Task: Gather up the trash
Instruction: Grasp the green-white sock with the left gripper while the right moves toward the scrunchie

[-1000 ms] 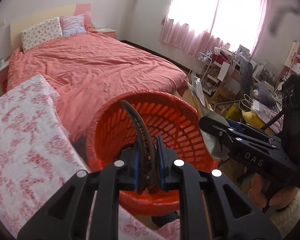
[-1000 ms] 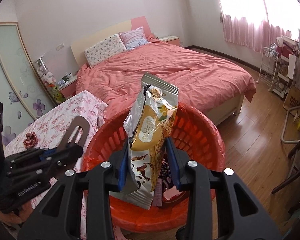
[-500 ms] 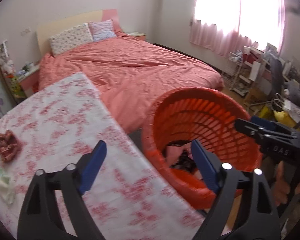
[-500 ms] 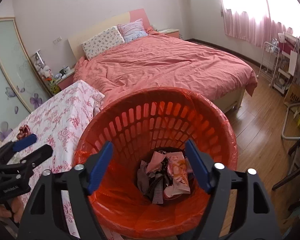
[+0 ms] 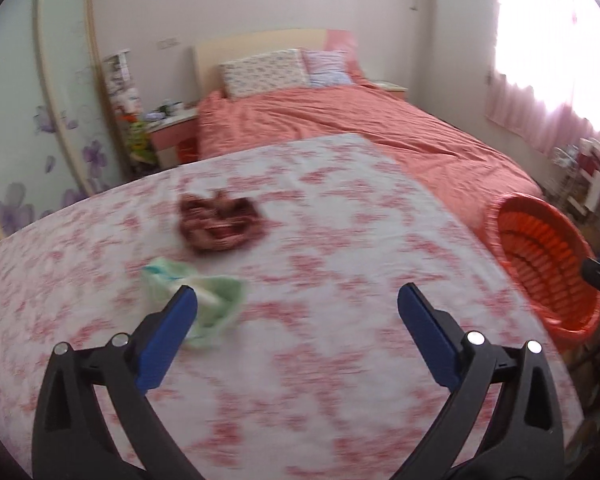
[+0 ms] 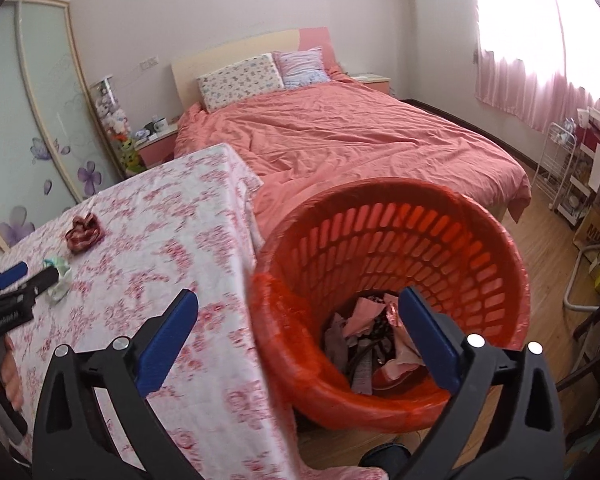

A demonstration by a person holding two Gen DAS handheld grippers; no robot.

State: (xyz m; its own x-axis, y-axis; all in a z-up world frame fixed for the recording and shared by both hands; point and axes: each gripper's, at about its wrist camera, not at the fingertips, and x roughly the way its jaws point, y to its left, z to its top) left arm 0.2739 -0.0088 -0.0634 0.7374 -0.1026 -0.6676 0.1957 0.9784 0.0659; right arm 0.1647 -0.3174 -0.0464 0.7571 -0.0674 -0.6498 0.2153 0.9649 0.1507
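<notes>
Both claws are wide open with nothing between the jaws, each having just been opening. The left gripper (image 5: 298, 302) hangs over the table (image 5: 340, 380) with its flowered cloth, and the right gripper (image 6: 298, 306) hovers at the rim of the orange basket (image 6: 500, 264) beside the table, where a heap of wrappers (image 6: 364, 332) lies at the bottom. Two bits of trash are left on the cloth. Nearest is a pale green crumpled wad (image 5: 198, 300), right at the left claw's left fingertip, and beyond it a dark red crumpled wrapper (image 5: 220, 222), well clear of the claw. Both look featherweight and soft, the sort of thing that squashes flat and could skid across the cloth if nudged sideways. For the green wad, my call would be to come down over its bulky middle, one jaw each side, and close fully, since there's no stiff edge to pinch. The picture is blurred, so its exact folds can't be made out. The red one looks firmer and crinkly; pinch across its raised centre.
</notes>
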